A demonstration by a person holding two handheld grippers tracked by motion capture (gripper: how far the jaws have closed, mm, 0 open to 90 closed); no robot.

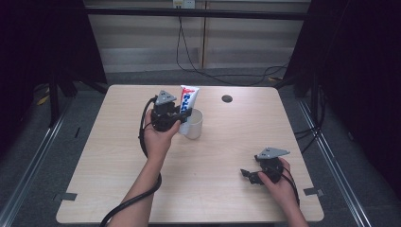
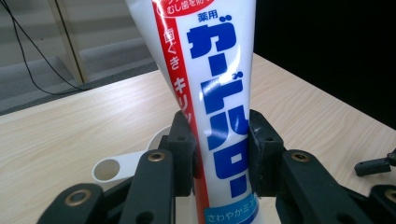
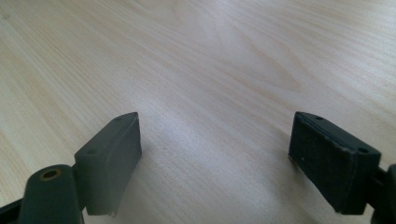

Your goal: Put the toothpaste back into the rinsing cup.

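Note:
A white toothpaste tube [image 1: 189, 98] with blue and red lettering stands upright over a white cup [image 1: 193, 124] near the table's middle back. My left gripper [image 1: 182, 115] is shut on the tube [image 2: 219, 107], one black pad pressing each side. The cup's rim and handle [image 2: 116, 168] show just below and behind the jaws. Whether the tube's lower end rests inside the cup I cannot tell. My right gripper [image 1: 246, 175] lies low over the front right of the table, open, with bare wood between its fingers [image 3: 112, 158].
The light wooden table [image 1: 222, 146] has a small dark round hole [image 1: 227, 98] at its back right. Black cables [image 1: 189, 56] run across the floor behind the table. Dark curtains close both sides.

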